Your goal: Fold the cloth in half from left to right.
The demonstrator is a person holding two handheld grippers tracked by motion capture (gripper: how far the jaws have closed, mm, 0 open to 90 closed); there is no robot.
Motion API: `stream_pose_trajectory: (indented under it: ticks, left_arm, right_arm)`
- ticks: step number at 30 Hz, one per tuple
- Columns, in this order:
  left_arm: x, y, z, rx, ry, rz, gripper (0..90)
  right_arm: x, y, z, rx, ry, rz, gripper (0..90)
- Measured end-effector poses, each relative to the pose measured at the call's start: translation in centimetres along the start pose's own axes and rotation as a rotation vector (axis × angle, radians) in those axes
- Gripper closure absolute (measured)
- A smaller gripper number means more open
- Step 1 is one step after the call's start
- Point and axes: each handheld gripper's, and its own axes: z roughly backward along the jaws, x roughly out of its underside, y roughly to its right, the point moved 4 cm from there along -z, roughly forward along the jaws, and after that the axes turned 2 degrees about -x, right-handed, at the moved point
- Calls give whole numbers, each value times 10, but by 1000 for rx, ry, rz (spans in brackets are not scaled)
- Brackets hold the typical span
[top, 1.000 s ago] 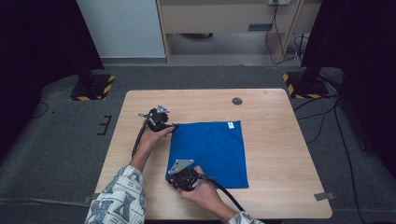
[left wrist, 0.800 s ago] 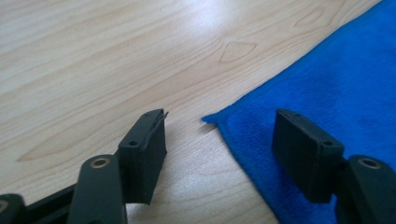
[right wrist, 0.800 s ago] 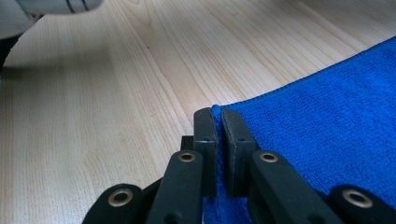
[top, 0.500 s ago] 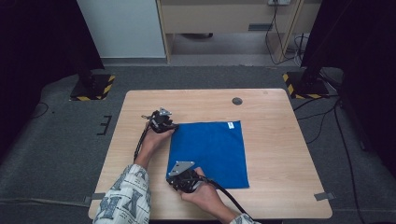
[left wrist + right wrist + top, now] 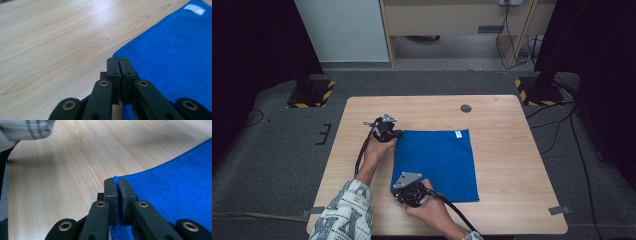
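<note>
— What are the grabbers doing?
— The blue cloth (image 5: 435, 162) lies flat on the table (image 5: 512, 165). The right gripper (image 5: 117, 185) pinches its near left corner. The left gripper (image 5: 117, 65) has just squeezed shut at the far left corner, I think on the edge.
— Next?
— Probably lift both corners together and fold.

A cloth (image 5: 435, 162) lies flat on the table (image 5: 512, 165), a little toward 7 o'clock of the table's middle. A small label (image 5: 458, 134) sits at the cloth's 1 o'clock corner. The left claw (image 5: 388, 131) is at the cloth's 10 o'clock corner, the right claw (image 5: 408, 186) at its 7 o'clock corner, nearer the person. A round cable port (image 5: 466, 108) is set in the table at 12 o'clock, well apart from the cloth. A cabinet (image 5: 452, 20) stands on the floor beyond the table.
</note>
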Motion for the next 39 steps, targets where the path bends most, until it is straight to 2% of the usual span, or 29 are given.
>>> stream_pose_trajectory:
  ticks: [1,4,7,9,15,21,29,34,39]
  left_arm:
    - [-4,0,8,0,8,0,881]
    - [-8,-3,17,-3,7,4,881]
    - [-8,-7,21,-9,8,8,881]
    - [-7,-14,24,-6,15,25,881]
    - [-4,-24,28,-14,12,52,881]
    - [-2,-32,35,-15,6,63,881]
    - [-16,-36,50,-14,25,37,881]
    - [-17,-40,55,-14,6,24,881]
    - [-17,-44,58,-1,8,31,881]
  right_arm:
    - [-2,-1,2,5,7,2,867]
    - [-6,-4,4,13,14,3,868]
    - [-7,-8,4,11,13,9,868]
    - [-10,-12,2,12,13,28,868]
    - [-17,-16,-3,16,21,37,868]
    - [-27,-24,-2,41,42,60,868]
    - [-38,-29,1,78,55,98,869]
    - [-45,-35,-1,84,63,108,869]
    - [-55,-42,-2,95,78,121,871]
